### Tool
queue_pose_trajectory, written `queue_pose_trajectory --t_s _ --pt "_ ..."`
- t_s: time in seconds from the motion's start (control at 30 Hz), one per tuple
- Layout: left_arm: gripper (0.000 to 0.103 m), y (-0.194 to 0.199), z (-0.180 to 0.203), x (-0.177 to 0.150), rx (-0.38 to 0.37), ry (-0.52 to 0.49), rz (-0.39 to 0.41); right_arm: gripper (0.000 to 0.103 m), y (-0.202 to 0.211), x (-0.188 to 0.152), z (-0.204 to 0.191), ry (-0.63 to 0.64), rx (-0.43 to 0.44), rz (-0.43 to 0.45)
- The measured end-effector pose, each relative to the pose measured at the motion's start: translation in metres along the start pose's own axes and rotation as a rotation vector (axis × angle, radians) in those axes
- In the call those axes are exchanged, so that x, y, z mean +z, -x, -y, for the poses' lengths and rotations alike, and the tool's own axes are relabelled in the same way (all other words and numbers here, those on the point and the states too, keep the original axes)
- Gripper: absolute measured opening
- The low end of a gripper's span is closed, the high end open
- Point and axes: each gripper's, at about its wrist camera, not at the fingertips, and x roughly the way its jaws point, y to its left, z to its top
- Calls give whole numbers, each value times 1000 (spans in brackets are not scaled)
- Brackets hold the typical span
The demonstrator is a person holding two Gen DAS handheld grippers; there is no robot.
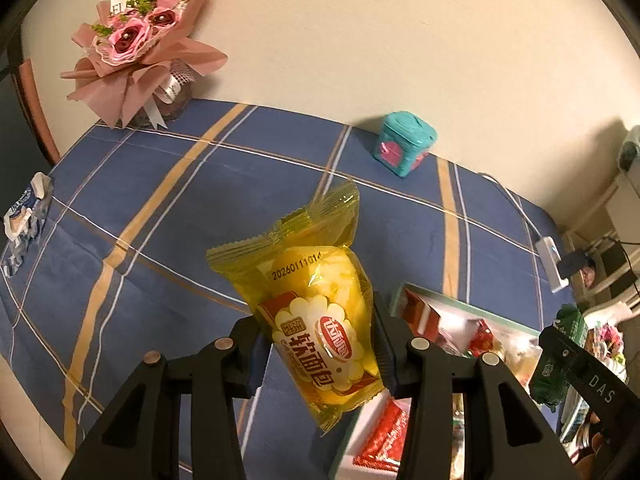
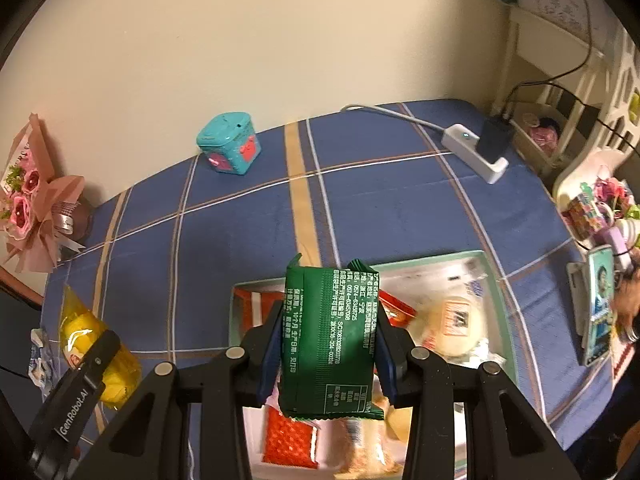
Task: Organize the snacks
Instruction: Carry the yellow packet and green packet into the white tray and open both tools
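Snacks: two are held up over the blue plaid cloth, the rest sit in a pale green tray. Left gripper is clamped on a yellow bread pack, pads pressing its lower half, sealed top edge tilted away toward the wall. In the right wrist view that pack shows at far left beside the tray. Right gripper is clenched on a green pack, held upright with its printed back to the camera, directly above the tray. Tray holds a red pack, a round bun in clear wrap and other wrappers, some blurred. Teal box stands at the cloth's far edge by the wall. Bouquet in pink paper at the far left corner. White power strip with a black plug on the far right of the cloth. Crumpled blue-white wrapper at the left edge.
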Motion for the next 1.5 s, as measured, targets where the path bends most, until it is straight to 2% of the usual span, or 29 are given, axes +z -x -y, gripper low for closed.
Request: queue_pose_trajectory --t_s 0.47,0.77,1.0,1.5 --pt "47 13 33 -23 -90 -92 -30 43 32 -16 17 15 -27 52" --pt "47 12 63 -39 -138 -168 -66 42 47 -19 46 -33 -66 87" --pt "47 -5 69 -45 -126 -179 -117 42 31 -22 61 -56 -81 32" --pt "47 -45 59 -54 -70 -167 -229 43 -19 -38 49 -26 -84 -110"
